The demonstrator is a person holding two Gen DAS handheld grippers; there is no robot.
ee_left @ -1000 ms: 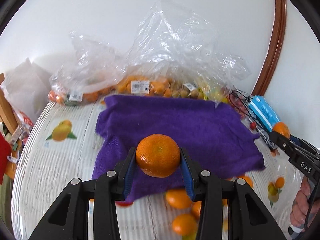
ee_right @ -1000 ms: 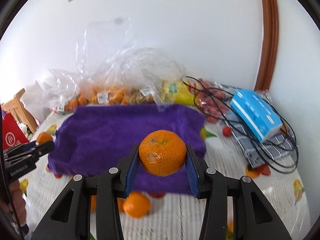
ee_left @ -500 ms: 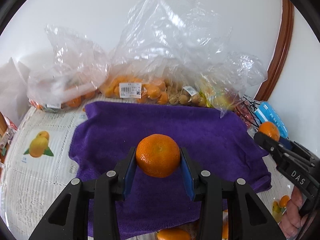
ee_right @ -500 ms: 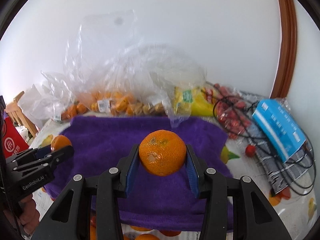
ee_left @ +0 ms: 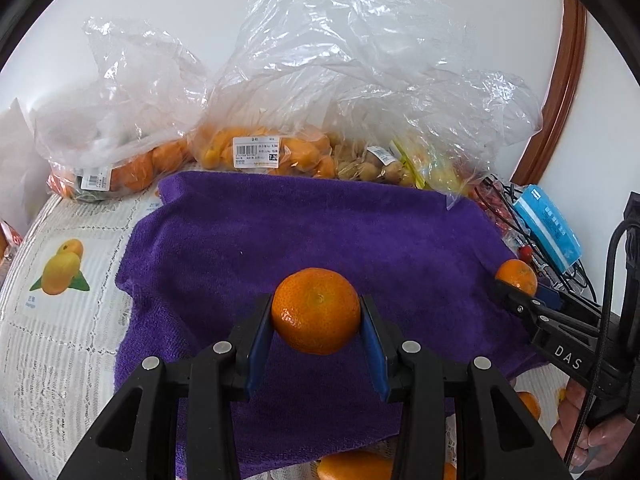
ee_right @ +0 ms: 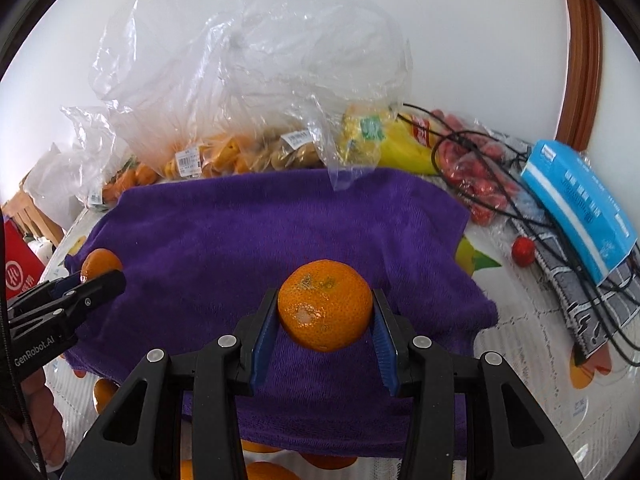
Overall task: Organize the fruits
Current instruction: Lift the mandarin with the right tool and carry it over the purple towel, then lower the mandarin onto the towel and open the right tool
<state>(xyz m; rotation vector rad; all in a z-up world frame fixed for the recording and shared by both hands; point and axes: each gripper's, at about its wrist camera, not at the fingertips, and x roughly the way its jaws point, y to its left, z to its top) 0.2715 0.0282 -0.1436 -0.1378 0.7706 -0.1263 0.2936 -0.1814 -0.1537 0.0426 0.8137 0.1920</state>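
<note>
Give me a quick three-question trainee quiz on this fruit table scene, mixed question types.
1. True or false: the left tool holds a mandarin.
2. The purple towel has on it: A) fruit resting B) no fruit resting C) a blue box.
3. Fill in: the right tool grips an orange ____.

Key: 1 true; 2 B; 3 mandarin.

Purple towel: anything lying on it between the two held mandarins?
No. Bare purple towel between the left mandarin and right mandarin, per the right wrist view.
</note>
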